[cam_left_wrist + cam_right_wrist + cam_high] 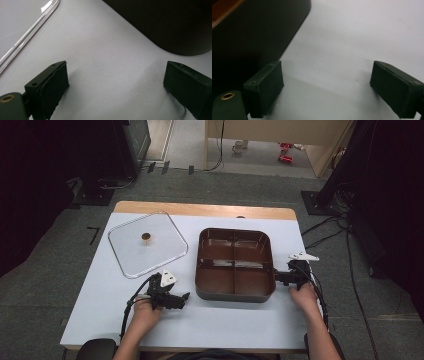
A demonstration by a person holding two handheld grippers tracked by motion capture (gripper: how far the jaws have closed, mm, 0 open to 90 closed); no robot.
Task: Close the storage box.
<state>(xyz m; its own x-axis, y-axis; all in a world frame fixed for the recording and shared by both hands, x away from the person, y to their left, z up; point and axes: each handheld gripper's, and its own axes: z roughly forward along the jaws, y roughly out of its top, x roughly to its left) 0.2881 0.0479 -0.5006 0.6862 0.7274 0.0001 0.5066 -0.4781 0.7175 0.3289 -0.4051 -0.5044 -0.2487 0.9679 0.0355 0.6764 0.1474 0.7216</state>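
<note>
Two claws sit low on the white counter (240, 320), either side of the brown four-compartment pot (235, 264). Left claw (186, 296) is spread w/ nothing between jaws, just beside pot's near-left corner. Right claw (275, 277) is spread too, empty, at pot's right wall. Glass lid (147, 243) lies flat, left of pot.

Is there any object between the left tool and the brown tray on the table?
No, nothing visible. The left tool is open, and bare white table lies between it and the brown tray. The clear lid rests off to the side, apart from that path.
</note>
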